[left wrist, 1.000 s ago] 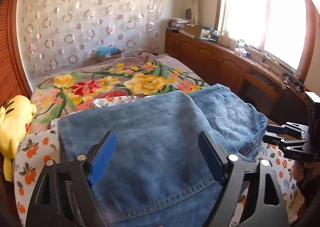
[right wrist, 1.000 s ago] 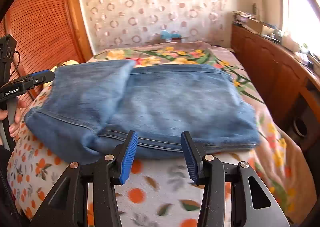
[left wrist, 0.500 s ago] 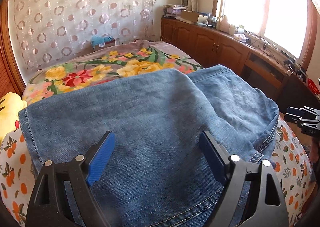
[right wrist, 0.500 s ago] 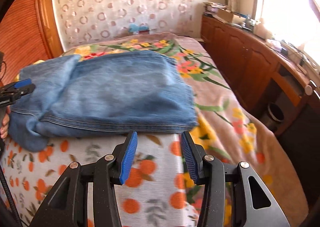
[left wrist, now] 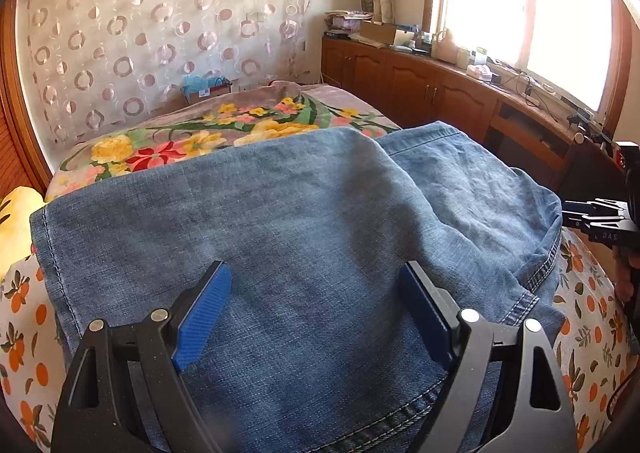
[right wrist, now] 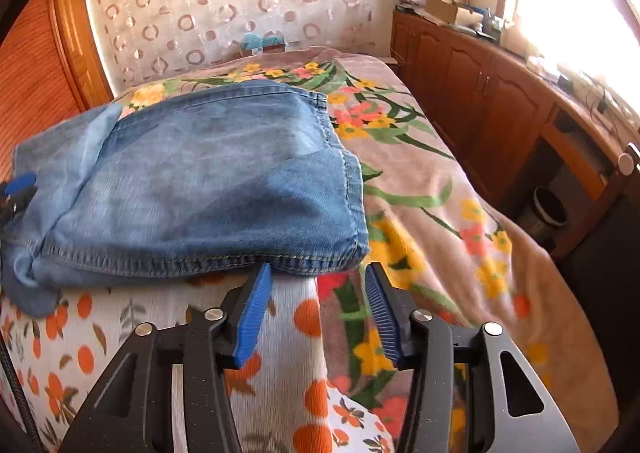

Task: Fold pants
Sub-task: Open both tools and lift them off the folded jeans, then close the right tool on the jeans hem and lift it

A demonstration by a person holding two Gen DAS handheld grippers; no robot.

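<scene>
Blue denim pants (left wrist: 304, 205) lie folded in a flat stack on the bed, one layer overlapping another. My left gripper (left wrist: 313, 269) stands wide open low over the left part of the stack, with only flat denim between its fingers. In the right wrist view the pants (right wrist: 208, 173) fill the left half. My right gripper (right wrist: 317, 269) sits just short of the near right corner of the hem. Its jaws are opening, with nothing pressed between the pads. Each gripper shows at the edge of the other's view: the right gripper (left wrist: 592, 215) and the left gripper (right wrist: 18, 183).
An orange-print sheet (right wrist: 280, 393) and a floral blanket (right wrist: 432, 189) cover the bed. Wooden cabinets (right wrist: 480, 93) run along the right under a bright window. A dark bin (right wrist: 550, 209) stands beside the bed. A yellow plush toy (left wrist: 16, 221) lies at the far left.
The right gripper slid right along the near hem to the pants' right corner and its jaws widened a little. The left gripper sank closer over the denim, still wide open.
</scene>
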